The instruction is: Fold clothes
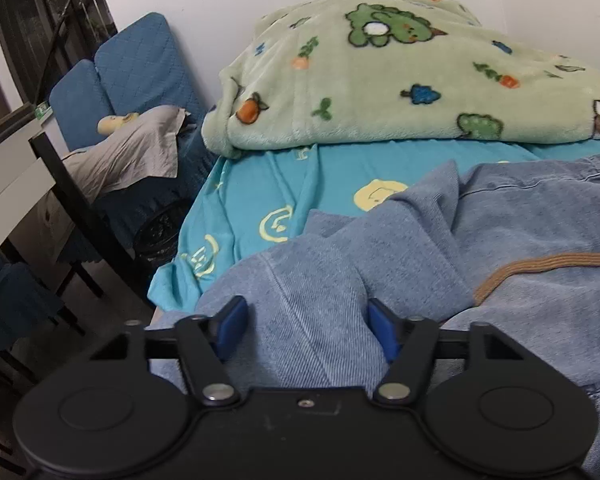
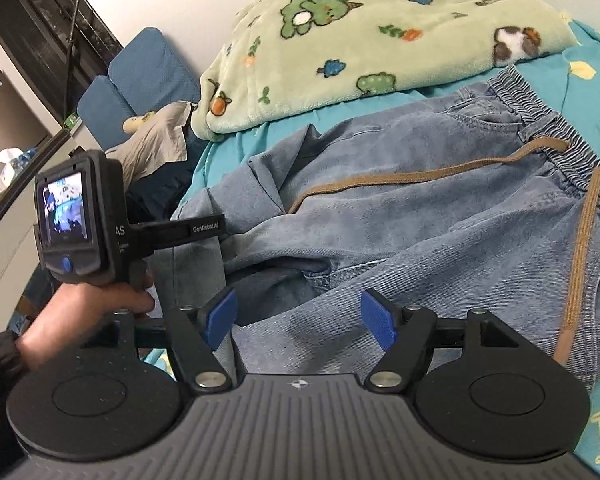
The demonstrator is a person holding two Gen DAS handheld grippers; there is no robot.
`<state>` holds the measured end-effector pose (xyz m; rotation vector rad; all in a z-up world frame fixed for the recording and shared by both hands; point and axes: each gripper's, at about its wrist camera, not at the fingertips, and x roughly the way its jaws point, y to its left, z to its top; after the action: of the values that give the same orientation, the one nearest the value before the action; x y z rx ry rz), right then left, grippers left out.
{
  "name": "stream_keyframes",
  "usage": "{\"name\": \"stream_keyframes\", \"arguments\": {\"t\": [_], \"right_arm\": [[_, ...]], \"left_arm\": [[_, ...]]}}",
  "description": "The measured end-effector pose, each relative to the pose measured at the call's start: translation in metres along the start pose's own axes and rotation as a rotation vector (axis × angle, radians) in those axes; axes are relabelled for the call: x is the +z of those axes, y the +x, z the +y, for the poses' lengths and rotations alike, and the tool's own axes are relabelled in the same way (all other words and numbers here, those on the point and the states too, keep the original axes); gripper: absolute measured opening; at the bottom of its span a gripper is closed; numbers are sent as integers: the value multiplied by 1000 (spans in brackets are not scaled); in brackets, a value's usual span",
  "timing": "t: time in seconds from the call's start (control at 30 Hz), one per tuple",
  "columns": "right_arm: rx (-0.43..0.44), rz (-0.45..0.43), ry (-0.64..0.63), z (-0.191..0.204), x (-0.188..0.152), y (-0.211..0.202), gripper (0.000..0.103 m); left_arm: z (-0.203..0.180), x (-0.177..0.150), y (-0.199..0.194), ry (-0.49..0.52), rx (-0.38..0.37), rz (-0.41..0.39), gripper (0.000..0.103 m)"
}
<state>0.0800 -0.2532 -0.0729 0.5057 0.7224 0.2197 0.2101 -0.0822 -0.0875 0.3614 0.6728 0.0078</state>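
Two black grippers with blue pads, the left gripper [image 1: 307, 330] and right gripper [image 2: 297, 320], are being held open astride faded blue denim trousers [image 2: 440, 220], where full-thickness pinches are being called for.

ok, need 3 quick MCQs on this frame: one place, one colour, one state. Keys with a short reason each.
1. Where does the blanket lie?
A. on the jeans' legs
B. on the bed beyond the jeans
C. on the floor

2. What colour is the drawstring?
A. white
B. brown
C. red

3. How does the right gripper stand?
A. open over the jeans
C. shut on the blanket
B. shut on the drawstring

Key:
1 B, it is heaped past the waistband.
2 B, brown cord on blue denim.
3 A, its pads stand apart with nothing pinched.
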Motion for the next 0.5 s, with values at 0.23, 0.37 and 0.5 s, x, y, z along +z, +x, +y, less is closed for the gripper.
{"name": "stream_keyframes", "arguments": {"t": [0.23, 0.37, 0.5], "right_arm": [[-1, 0, -3, -2, -1, -1, 71], [-11, 8, -28, 0, -3, 2, 71], [-14, 44, -50, 2, -7, 8, 71]], "left_arm": [[38, 1, -28, -139, -4, 1, 8], [82, -19, -61, -356, -47, -3, 7], [104, -43, -90, -440, -57, -22, 7]]}}
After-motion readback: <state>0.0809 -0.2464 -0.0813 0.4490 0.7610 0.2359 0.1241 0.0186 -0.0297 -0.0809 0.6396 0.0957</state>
